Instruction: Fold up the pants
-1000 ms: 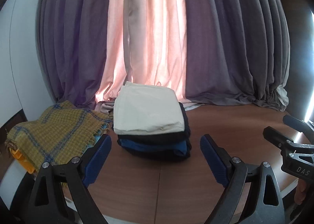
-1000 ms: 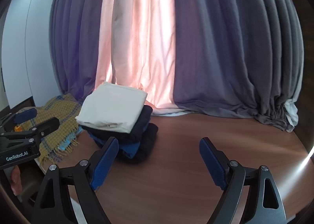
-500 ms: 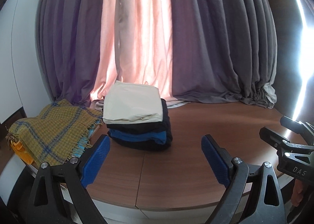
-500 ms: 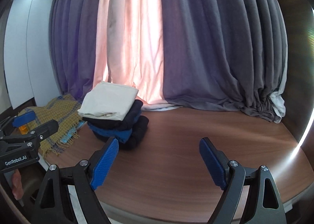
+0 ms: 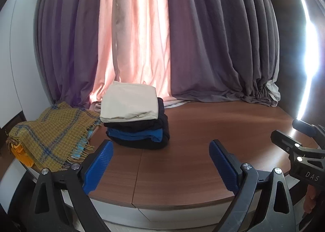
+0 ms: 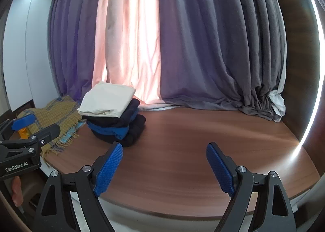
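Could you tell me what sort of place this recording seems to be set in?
Probably a room in a home: floor-length curtains hang behind a wooden table, which holds a stack of folded clothes and a yellow plaid blanket.

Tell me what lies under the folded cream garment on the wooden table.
Under the cream garment lie a black folded piece, a blue one and another dark piece on the table. Only their edges show; whether more layers hide inside cannot be seen.
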Tool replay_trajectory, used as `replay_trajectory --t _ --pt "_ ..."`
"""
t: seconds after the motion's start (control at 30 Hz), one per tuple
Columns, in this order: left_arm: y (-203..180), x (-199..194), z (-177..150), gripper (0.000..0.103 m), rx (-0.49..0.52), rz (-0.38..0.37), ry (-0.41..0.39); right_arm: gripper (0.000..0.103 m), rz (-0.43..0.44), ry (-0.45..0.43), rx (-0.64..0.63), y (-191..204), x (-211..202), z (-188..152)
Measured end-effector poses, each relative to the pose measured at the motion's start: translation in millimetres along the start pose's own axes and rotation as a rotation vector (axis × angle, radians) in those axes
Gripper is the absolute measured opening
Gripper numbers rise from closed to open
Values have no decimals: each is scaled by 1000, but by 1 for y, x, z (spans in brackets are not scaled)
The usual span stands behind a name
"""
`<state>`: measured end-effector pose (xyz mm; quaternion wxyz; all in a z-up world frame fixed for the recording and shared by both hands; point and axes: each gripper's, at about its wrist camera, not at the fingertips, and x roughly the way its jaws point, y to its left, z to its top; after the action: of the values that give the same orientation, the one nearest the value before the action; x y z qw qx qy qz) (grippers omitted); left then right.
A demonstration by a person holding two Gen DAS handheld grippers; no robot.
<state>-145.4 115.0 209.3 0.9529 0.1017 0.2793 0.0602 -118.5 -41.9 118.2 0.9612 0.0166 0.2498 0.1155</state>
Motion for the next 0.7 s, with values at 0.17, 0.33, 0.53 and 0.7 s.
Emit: replay_trajectory --t 0.17,0.33,0.53,0.7 --pt "-5 -2 -5 96 -10 -15 13 85 -14 10 7 -7 -6 -5" --pt "-8 -4 -7 96 -8 -18 18 85 -17 19 9 -10 -11 -9" --pt "-8 -7 -8 98 -12 -23 18 85 -27 21 12 -12 -14 -11" --pt "-9 -7 -7 98 -5 -26 15 85 -37 21 15 -15 -17 -13"
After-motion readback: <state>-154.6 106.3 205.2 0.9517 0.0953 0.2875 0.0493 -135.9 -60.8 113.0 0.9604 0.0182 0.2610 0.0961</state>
